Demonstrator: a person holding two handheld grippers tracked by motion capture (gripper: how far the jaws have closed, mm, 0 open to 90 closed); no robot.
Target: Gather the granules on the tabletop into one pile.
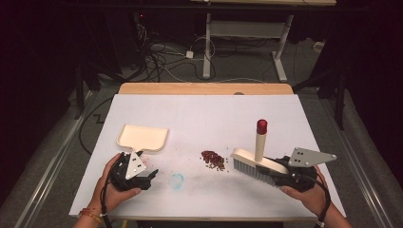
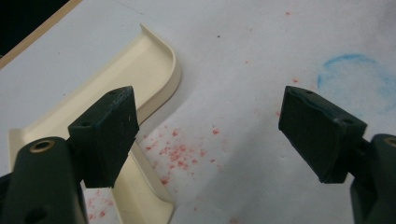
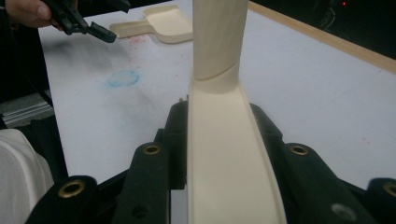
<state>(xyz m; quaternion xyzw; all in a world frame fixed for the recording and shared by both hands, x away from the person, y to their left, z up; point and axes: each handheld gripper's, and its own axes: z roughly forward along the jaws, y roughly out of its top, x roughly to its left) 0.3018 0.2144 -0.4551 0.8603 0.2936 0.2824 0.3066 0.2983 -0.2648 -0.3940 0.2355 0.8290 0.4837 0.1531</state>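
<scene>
My right gripper clamped the cream plastic hand brush beside the reddish-brown crumb pile; my left gripper gaped empty near the cream plastic dustpan.

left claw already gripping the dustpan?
No: in the left gripper view the left claw stands wide open, the dustpan lying on the table beside one jaw.

Room: dark, walls black/unlit; light falls mainly on table.
Table: white top, wooden far edge.
Floor: grey carpet, cable tangle behind table w/ white plug block.
Furniture: 2nd desk at rear, white metal legs; dark stands at L & R sides.
</scene>
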